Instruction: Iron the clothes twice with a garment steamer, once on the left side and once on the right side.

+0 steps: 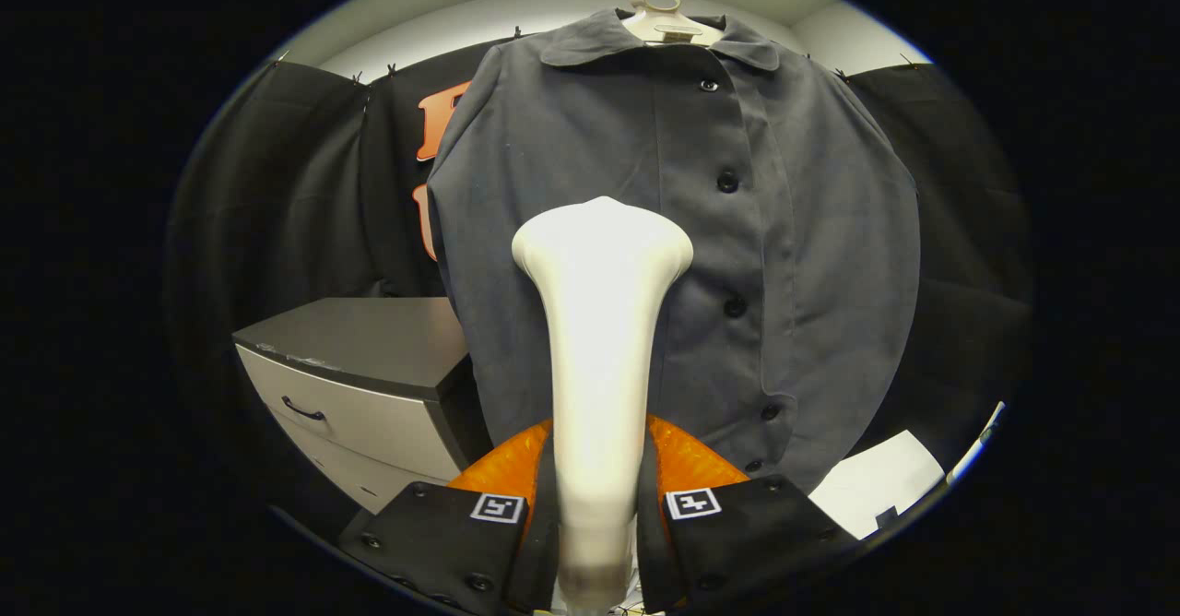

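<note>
1. Gripper view: the gripper [597, 505] has both fingers pressed against the handle of the white garment steamer [599, 339], one on each side, so it is clamped on the steamer
2. The steamer rises upright from between the fingers and widens into a flared head, which lies over the front of the jacket, left of the button row
3. The dark grey jacket [811, 256] hangs just beyond the steamer on a pale hanger [660, 18], collar at the top, buttoned shut, with a line of dark buttons [727, 181] running down its middle
4. Whether the steamer head actually touches the cloth cannot be told
5. Beside the jacket's lower left edge stands a grey drawer cabinet [369, 385] with a dark curved handle on its front
6. By the jacket's lower right hem lies a white sheet [880, 487]
</note>
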Tool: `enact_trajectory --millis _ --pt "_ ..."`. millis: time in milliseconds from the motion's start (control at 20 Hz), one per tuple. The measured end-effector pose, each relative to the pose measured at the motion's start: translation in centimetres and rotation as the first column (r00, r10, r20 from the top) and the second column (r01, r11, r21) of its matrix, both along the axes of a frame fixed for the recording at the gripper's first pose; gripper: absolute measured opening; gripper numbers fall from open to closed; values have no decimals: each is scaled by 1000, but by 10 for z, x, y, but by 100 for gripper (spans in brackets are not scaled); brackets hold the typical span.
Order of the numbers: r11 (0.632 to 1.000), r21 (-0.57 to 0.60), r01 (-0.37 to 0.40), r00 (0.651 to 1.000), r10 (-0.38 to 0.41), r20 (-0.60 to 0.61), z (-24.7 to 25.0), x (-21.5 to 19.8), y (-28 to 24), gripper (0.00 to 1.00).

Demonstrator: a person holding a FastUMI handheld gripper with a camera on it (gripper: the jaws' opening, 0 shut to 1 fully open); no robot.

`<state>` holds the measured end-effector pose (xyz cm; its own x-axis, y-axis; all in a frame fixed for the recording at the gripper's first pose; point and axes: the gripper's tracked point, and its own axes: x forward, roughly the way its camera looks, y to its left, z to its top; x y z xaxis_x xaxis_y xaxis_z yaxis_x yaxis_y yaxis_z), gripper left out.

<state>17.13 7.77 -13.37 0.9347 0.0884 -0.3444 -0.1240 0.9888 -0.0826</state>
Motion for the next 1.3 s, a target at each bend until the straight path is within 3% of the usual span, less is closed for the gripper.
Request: enact_trajectory --millis 1300 --pt "996 -82 40 969 -59 -241 -135 -33 -35 42"
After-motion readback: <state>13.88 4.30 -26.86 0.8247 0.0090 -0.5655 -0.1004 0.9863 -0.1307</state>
